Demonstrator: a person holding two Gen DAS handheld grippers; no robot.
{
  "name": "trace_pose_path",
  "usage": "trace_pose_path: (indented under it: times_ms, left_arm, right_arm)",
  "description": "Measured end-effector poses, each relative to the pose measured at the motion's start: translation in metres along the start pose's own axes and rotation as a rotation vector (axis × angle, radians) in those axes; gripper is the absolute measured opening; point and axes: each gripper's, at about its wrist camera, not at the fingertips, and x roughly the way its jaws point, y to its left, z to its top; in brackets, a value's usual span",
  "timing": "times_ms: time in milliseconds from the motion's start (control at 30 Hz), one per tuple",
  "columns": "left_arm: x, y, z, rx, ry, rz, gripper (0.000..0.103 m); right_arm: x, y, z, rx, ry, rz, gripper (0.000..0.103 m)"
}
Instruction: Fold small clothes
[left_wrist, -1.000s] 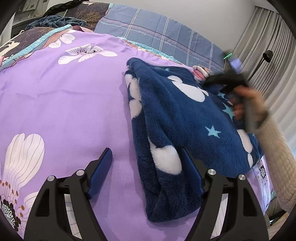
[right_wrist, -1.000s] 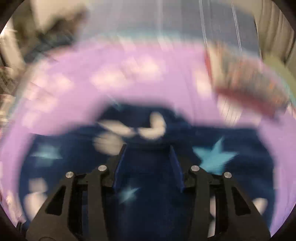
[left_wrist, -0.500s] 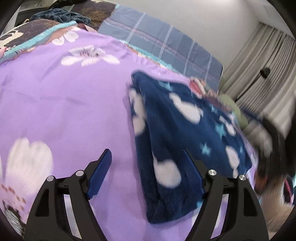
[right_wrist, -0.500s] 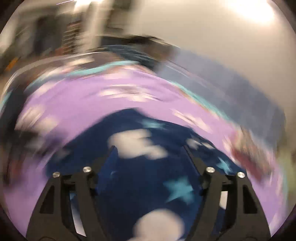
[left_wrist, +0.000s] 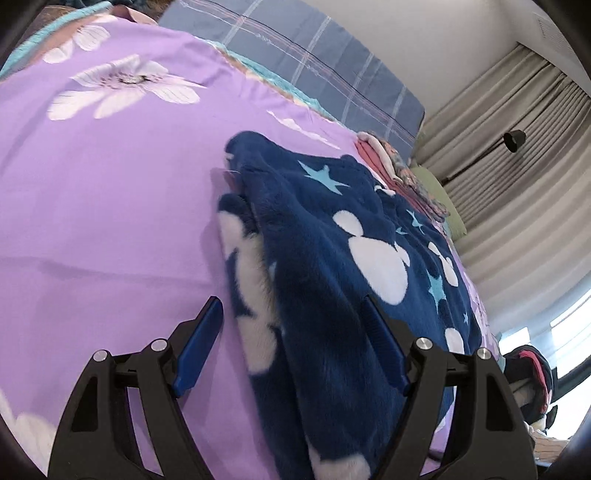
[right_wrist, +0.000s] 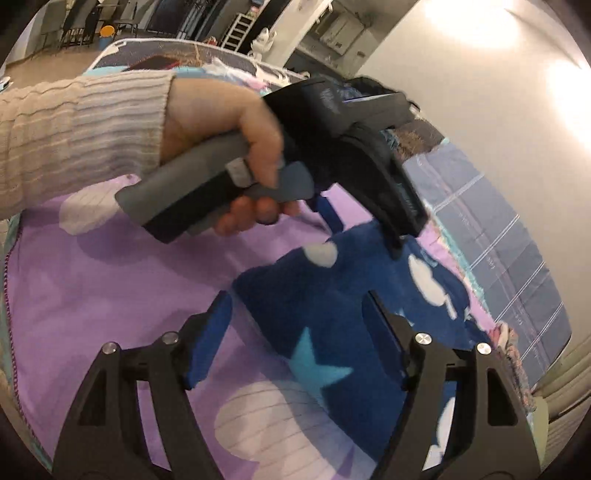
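Left gripper (left_wrist: 291, 343): jaws spread wide and holding nothing, poised low over the near folded edge of the garment; the blue pad of its left finger (left_wrist: 199, 347) sits over bare bedspread, the right one over the fleece.

Right gripper (right_wrist: 295, 339): jaws equally wide apart, empty, hovering above a corner of the same garment with a turquoise star between its fingers.

Fleece garment (left_wrist: 351, 258): a navy plush piece printed with white mouse-head shapes and turquoise stars, lying folded on the bed, its doubled edge running away from the left gripper; in the right wrist view (right_wrist: 332, 295) its corner lies on the purple cover.

Left hand (right_wrist: 236, 125): seen from the right wrist camera, a hand in a cream ribbed sleeve wraps the grey handle of the left gripper, which tilts down toward the fleece.

Bedspread (left_wrist: 110, 184): purple with large white flowers, smooth beside the garment.

Folded clothes (left_wrist: 399, 170): a small pink and patterned pile just past the far end of the fleece.

Pillow (left_wrist: 314, 70): blue-grey plaid, against the wall at the head of the bed.

Curtains (left_wrist: 517, 147): beige, pleated, far right, with a black lamp (left_wrist: 513, 140) in front.
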Motion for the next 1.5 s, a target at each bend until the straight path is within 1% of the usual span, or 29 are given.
trace_pose_path:
  times_ms: [67,200,300,467,600,700,733,767,800,833,867,900,933,967,1033,1133,1200,1300,1400,1467,1500]
  left_arm:
    - [0.004,0.000,0.002,0.009,0.004,-0.013,0.078]
    - [0.010,-0.002,0.007,0.027,0.012,-0.012,0.078]
    - [0.012,-0.001,0.007,0.034,0.009,-0.020,0.078]
    - [0.012,0.001,0.008,0.028,0.010,-0.033,0.078]
    - [0.014,0.002,0.011,0.036,0.012,-0.030,0.078]
    - [0.019,0.003,0.018,0.025,0.017,-0.029,0.078]
    - [0.022,0.003,0.022,0.020,0.018,-0.028,0.078]
    - [0.023,0.003,0.024,0.017,0.018,-0.027,0.077]
    - [0.026,0.003,0.027,0.017,0.017,-0.024,0.076]
    - [0.027,0.002,0.028,0.020,0.016,-0.020,0.071]
    - [0.028,0.002,0.029,0.026,0.016,-0.016,0.059]
    - [0.029,0.002,0.031,0.028,0.019,-0.021,0.052]
    - [0.030,0.004,0.031,0.010,0.025,-0.046,0.042]
    - [0.030,0.005,0.032,-0.012,0.023,-0.063,0.037]
    - [0.025,0.004,0.034,-0.024,0.003,-0.072,0.032]
    - [0.015,-0.010,0.039,-0.014,-0.032,-0.076,0.031]
    - [0.009,-0.022,0.044,0.010,-0.052,-0.075,0.031]
    - [-0.001,-0.049,0.053,0.055,-0.077,-0.074,0.030]
    - [-0.006,-0.085,0.063,0.114,-0.095,-0.069,0.028]
    - [-0.007,-0.103,0.067,0.139,-0.101,-0.069,0.028]
    - [-0.006,-0.118,0.070,0.158,-0.103,-0.069,0.028]
  right_arm:
    - [0.008,0.000,-0.002,0.012,0.036,0.003,0.074]
    - [0.010,0.005,-0.009,0.002,0.062,0.013,0.074]
    - [0.011,0.001,-0.012,-0.012,0.066,0.005,0.075]
    - [0.021,0.000,-0.010,0.003,0.070,-0.007,0.076]
    - [0.032,-0.003,-0.003,0.013,0.064,-0.011,0.076]
    - [0.039,-0.001,0.004,0.014,0.061,-0.035,0.076]
    - [0.042,0.001,0.007,0.009,0.056,-0.047,0.075]
    - [0.043,0.002,0.008,0.006,0.053,-0.052,0.069]
    - [0.045,0.003,0.010,0.005,0.052,-0.055,0.066]
    - [0.046,0.003,0.012,0.009,0.053,-0.063,0.057]
    - [0.048,0.002,0.013,0.017,0.051,-0.070,0.042]
    - [0.048,0.001,0.014,0.024,0.046,-0.074,0.036]
    - [0.047,-0.003,0.016,0.046,0.036,-0.079,0.031]
    - [0.044,-0.007,0.016,0.070,0.028,-0.073,0.027]
    - [0.036,-0.021,0.017,0.157,0.004,-0.039,0.024]
    - [0.021,-0.044,0.016,0.288,-0.043,0.005,0.023]
    - [0.011,-0.055,0.016,0.340,-0.073,0.016,0.022]
    - [-0.014,-0.076,0.013,0.430,-0.141,0.020,0.022]
    - [-0.038,-0.097,0.008,0.506,-0.193,0.019,0.022]
    - [-0.052,-0.114,-0.002,0.555,-0.227,0.009,0.022]
    - [-0.060,-0.123,-0.007,0.583,-0.249,0.000,0.022]
